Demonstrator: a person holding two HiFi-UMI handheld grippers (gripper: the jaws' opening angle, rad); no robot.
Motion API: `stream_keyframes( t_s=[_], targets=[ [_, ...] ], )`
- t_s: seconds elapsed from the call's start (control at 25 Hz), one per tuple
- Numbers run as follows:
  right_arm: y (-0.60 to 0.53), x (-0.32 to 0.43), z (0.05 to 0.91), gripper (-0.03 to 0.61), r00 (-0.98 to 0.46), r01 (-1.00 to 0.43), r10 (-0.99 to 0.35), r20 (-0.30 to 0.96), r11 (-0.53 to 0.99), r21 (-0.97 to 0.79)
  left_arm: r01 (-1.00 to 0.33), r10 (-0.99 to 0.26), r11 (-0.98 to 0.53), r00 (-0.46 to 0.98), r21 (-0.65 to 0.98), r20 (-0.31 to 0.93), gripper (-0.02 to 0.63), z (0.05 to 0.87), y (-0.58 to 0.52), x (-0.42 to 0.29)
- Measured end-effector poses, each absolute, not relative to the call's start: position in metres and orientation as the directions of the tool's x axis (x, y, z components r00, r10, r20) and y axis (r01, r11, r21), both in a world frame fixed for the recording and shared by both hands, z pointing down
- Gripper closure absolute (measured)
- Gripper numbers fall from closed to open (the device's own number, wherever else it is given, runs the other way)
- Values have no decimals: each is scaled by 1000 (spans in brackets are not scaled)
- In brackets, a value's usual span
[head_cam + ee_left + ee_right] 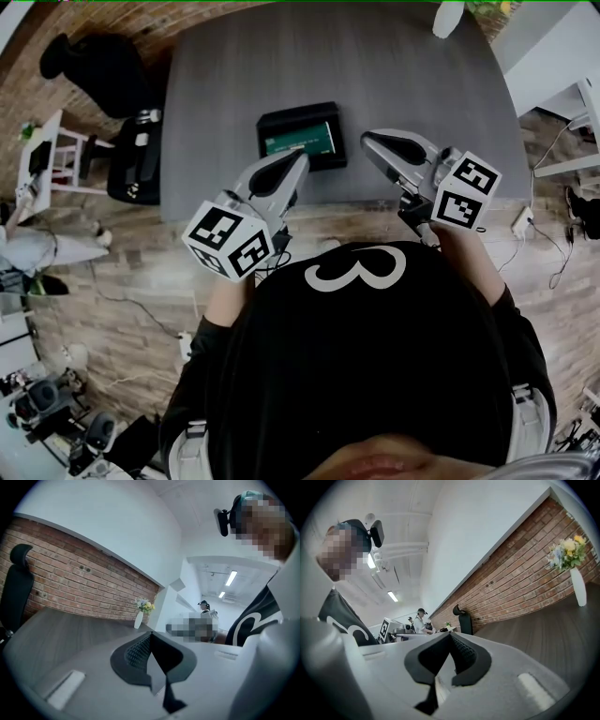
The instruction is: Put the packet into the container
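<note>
At the far left of the head view a black office chair (98,61) stands on the wood-pattern floor beside the grey table (216,84). Below it sit a small white side table (45,150) and a second dark seat (136,161).

The left gripper (301,158) is held over the table's near edge, its marker cube (230,240) toward the person and its tip aimed at the container. In the left gripper view its 2 dark jaws are pressed together at the tip with nothing between them (151,635). Past them lie the bare tabletop, a brick wall (70,573) and a white vase of flowers (139,618).

Just beyond both tips, near the middle of the table, sits the black container (266,124). The green packet (300,141) lies flat inside it, touched by neither gripper.

The right gripper (367,141) is just to the right of the container, angled toward it, its marker cube (467,190) near the person's hand. The right gripper view shows its jaws closed on each other and empty (450,635), tilted up toward the brick wall and the flower vase (579,587).

At the table's far right edge in the head view stands the same white vase (448,17). White shelving (562,103) and a power strip (518,222) lie beyond on the right.
</note>
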State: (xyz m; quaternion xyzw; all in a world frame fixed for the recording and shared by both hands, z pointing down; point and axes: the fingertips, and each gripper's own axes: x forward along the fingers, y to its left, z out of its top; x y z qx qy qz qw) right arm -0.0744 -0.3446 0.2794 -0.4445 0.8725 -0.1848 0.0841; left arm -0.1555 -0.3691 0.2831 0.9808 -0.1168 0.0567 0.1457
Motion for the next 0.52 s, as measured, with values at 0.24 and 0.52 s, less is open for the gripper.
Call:
stream_keyframes(
  t_s=[0.24,0.52],
  targets=[
    [-340,-77,272,577,-587,-757,-810,14,542,-366,-225,-202,-943,973,245,114,601,271,-365,-154],
    [-350,-85,264,577,-588,-758,-809,15,544,-361,-216,-195,-947,975,236,110,601,262,-375,-157]
  ],
)
